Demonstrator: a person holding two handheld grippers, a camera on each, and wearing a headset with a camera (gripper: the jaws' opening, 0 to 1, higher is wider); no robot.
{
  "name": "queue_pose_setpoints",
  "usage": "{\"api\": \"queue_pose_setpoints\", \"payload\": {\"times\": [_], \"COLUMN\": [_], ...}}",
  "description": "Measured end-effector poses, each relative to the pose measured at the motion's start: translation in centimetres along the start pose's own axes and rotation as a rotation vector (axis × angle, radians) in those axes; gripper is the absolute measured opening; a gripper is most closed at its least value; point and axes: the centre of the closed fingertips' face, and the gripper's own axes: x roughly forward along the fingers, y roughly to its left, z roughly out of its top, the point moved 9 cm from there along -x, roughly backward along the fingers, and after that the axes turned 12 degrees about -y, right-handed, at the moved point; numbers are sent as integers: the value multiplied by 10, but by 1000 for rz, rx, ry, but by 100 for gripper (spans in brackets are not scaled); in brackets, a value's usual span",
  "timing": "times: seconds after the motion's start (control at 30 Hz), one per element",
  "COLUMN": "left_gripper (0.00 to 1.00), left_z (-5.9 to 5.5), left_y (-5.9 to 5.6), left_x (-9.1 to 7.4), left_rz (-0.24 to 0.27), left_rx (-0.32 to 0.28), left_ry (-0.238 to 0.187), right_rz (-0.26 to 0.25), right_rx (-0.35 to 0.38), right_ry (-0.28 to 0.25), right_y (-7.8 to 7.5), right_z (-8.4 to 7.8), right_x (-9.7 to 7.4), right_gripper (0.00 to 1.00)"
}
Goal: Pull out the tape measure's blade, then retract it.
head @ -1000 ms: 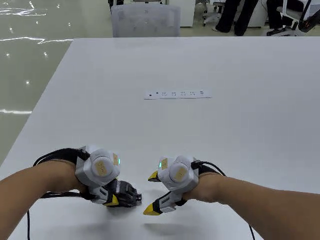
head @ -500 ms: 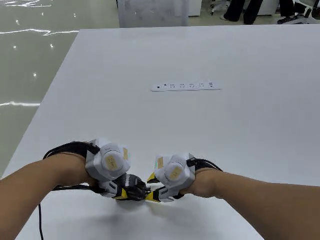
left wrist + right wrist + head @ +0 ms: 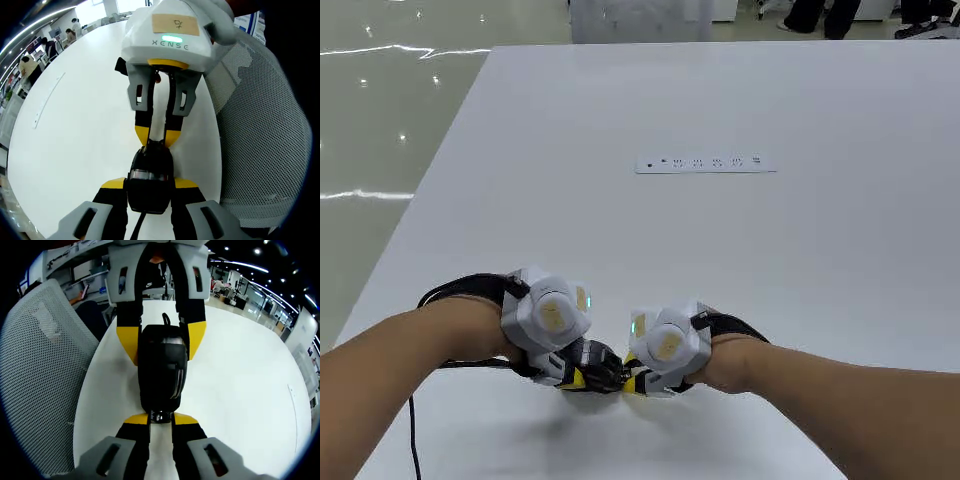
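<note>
Head view: the tape (image 3: 601, 364) is seen at the near edge of the table (image 3: 620, 230), between the left gripper (image 3: 576, 376) and the right gripper (image 3: 638, 379).

Left gripper view: the tape's body is clamped by the left jaws.

Right gripper view: the blade end (a small tab) is pinched by the nearly closed right jaws.

the left forearm (image 3: 390, 375) and the right forearm (image 3: 840, 410), both bare, come in from the lower corners of the head view and converge, wrists about level. the left gripper (image 3: 582, 372) and the right gripper (image 3: 632, 378) meet nose to nose, their white bodies just beside each other. the left jaws are closed on either side of the tape measure (image 3: 150, 182) (yellow tips against its black case). the right jaws are pinched almost together at the case's front end.
</note>
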Motion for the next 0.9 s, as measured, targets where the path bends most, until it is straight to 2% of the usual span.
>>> {"api": "queue_pose_setpoints", "payload": {"times": [0.07,0.17,0.23,0.3,0.37,0.4,0.5,0.67,0.73,0.9], "left_gripper": [30,30,30,30,30,30,30,30,30,29], "left_z": [0,0,0,1,0,0,0,0,-1,-2], "left_y": [0,0,0,0,0,0,0,0,1,3], "left_x": [0,0,0,2,2,2,2,1,1,1], "left_rz": [1,0,-5,-2,-5,-5,-5,-5,-4,3], "left_rx": [2,4,13,23,41,38,41,38,29,4], "left_ry": [0,0,9,22,29,32,31,30,23,13], "right_rz": [-1,6,14,7,17,26,26,34,34,32], "right_rx": [22,16,-18,43,53,30,27,53,101,95], "right_ry": [2,0,-12,-29,-35,-38,-29,-38,-46,-45], "right_y": [0,-1,1,1,1,2,1,-1,-3,-5], "right_z": [0,-1,-2,-4,-5,-4,-3,-5,-6,-9], "right_x": [0,0,-1,-1,-2,-1,-2,-4,-5,-9], "right_gripper": [15,15,15,15,15,14,12,11,11,11]}}
